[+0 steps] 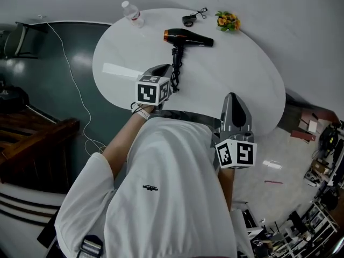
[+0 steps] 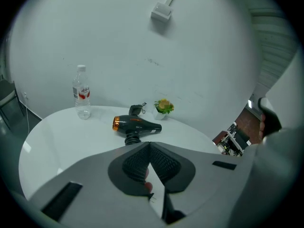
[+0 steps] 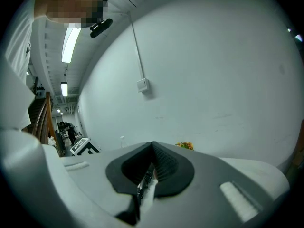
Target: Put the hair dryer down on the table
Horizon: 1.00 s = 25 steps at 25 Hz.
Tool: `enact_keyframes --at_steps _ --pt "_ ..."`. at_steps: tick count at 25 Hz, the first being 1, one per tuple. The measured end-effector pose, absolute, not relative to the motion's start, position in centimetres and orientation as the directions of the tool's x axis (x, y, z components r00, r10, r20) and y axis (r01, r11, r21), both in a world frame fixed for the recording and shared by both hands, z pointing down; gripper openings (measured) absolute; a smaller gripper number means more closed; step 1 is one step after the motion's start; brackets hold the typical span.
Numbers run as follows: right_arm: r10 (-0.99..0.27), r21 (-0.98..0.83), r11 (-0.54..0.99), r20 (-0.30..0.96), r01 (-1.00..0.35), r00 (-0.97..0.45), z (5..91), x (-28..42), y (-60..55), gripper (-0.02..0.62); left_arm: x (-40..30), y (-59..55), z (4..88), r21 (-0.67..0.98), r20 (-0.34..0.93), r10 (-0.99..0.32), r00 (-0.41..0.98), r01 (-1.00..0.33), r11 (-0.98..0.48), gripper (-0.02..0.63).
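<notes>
A black hair dryer with an orange rear ring lies on its side on the white oval table. Its black cord trails toward the near edge. In the left gripper view the hair dryer rests just beyond the jaw tips, apart from them. My left gripper hovers over the near table edge beside the cord, shut with nothing between its pads. My right gripper is off the near right edge, by the person's chest. It is shut and empty.
At the far side of the table stand a clear water bottle, a black plug adapter and a small potted flower. A white cable runs over the dark floor on the left. Wooden furniture stands at lower left.
</notes>
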State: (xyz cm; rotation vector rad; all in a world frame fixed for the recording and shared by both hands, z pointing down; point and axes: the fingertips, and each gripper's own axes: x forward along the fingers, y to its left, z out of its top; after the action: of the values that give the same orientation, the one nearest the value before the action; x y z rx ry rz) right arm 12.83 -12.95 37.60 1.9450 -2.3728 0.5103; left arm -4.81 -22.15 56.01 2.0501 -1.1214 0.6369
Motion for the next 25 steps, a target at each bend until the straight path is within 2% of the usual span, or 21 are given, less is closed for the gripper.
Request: enact_keyframes --at_steps 8,12,25 --pt "-0.951 -0.221 0.171 0.217 -0.96 -0.219 36.9 13.1 -13.2 0.011 -6.1 -20.7 49.2 0.354 0.609 -0.586 0.534 -0.844 -0.402 0.009" --pt "-0.949 -0.203 0.192 0.21 -0.96 -0.234 36.2 13.0 -13.5 0.011 -6.1 -20.2 47.1 0.375 0.582 -0.576 0.574 -0.818 -0.437 0.009" --pt "-0.952 -0.195 0.231 0.157 -0.953 -0.263 33.9 12.9 -14.4 0.011 -7.2 -20.3 39.5 0.313 0.448 -0.678 0.582 -0.813 -0.49 0.009"
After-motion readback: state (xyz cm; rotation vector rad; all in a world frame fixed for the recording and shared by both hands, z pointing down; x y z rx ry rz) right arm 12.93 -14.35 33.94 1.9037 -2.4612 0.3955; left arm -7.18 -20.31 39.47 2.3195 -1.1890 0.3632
